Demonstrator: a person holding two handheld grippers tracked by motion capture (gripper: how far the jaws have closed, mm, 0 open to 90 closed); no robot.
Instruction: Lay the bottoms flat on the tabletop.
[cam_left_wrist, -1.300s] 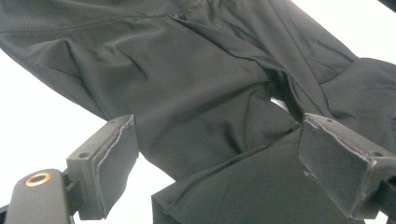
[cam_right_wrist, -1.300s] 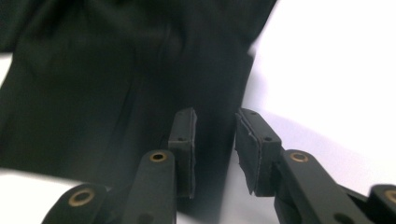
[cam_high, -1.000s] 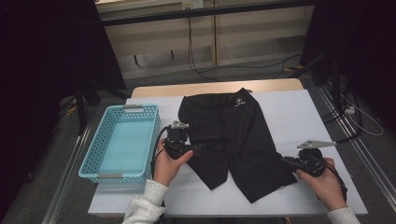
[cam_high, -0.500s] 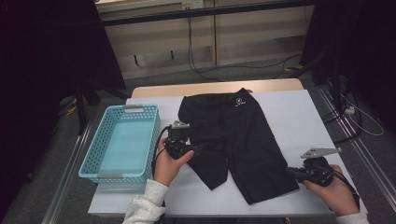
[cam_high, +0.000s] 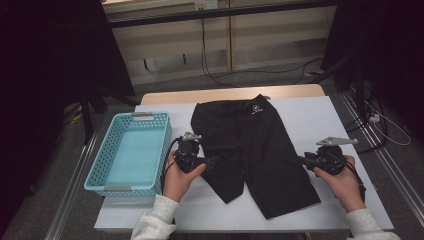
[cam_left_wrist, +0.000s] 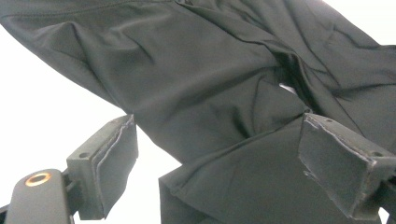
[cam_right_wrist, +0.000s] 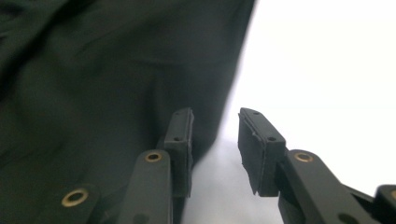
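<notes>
Right gripper (cam_high: 303, 161) first, since that is where the change is: a second ago it sat over the outer hem of the black shorts' (cam_high: 252, 145) right leg; now my hand has drawn it off to the side, so it rests just beside that edge on the white table (cam_high: 320, 112). Its jaws have just been opening, and in the right gripper view they stand a narrow gap apart with bare table between them and the cloth edge (cam_right_wrist: 140, 74) lying against the outside of one jaw. I read that as a release: that leg is laid where I wanted it and is no longer held. Right hand lies low and level, knuckles up, jaws aimed at the shorts. Left gripper (cam_high: 212, 161) has not shifted; it points across the left leg, near the crotch, my hand cupped under it from the near side. Its jaws are spread wide, straddling a raised fold (cam_left_wrist: 243, 154) without pinching it. The shorts lie flat in the middle of the table, waistband at the far side, legs toward me. Left of them sits the turquoise basket (cam_high: 100, 172), with nothing in it.
</notes>
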